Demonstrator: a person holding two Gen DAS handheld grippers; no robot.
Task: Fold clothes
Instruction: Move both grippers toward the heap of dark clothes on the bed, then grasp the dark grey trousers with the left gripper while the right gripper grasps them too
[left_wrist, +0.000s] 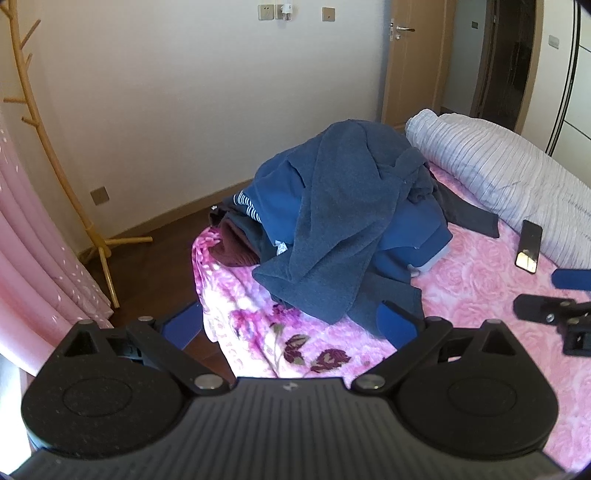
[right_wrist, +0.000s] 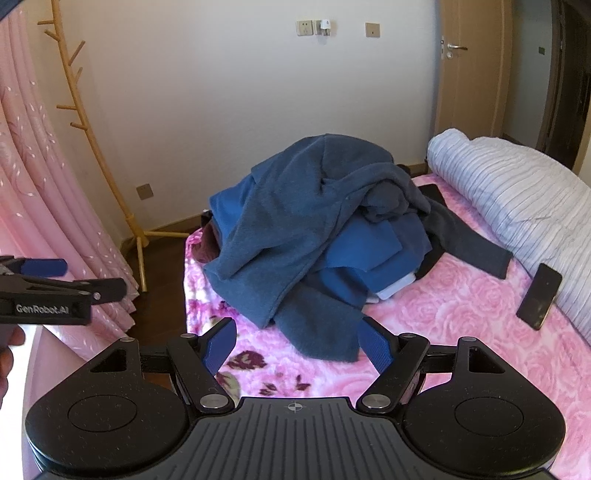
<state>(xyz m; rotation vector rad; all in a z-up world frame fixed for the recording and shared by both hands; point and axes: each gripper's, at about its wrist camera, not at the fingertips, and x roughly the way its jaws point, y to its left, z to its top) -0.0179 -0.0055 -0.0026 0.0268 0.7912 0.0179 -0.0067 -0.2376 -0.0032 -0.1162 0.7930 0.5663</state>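
A pile of clothes (left_wrist: 343, 221) lies on the pink floral bed (left_wrist: 480, 295), with a dark blue fleece garment on top, brighter blue pieces under it, a maroon piece (left_wrist: 232, 247) at the left and a dark sleeve (left_wrist: 469, 218) at the right. The pile also shows in the right wrist view (right_wrist: 314, 236). My left gripper (left_wrist: 291, 317) is open and empty, just short of the pile's near edge. My right gripper (right_wrist: 299, 347) is open and empty, its fingers either side of the fleece's near hem. Each gripper shows at the edge of the other's view.
A rolled striped duvet (left_wrist: 498, 173) lies along the bed's right side, with a black phone (left_wrist: 530, 245) beside it. A wooden coat stand (left_wrist: 74, 206) and pink curtains (left_wrist: 33, 258) stand left of the bed. A wooden door (left_wrist: 410, 62) is behind.
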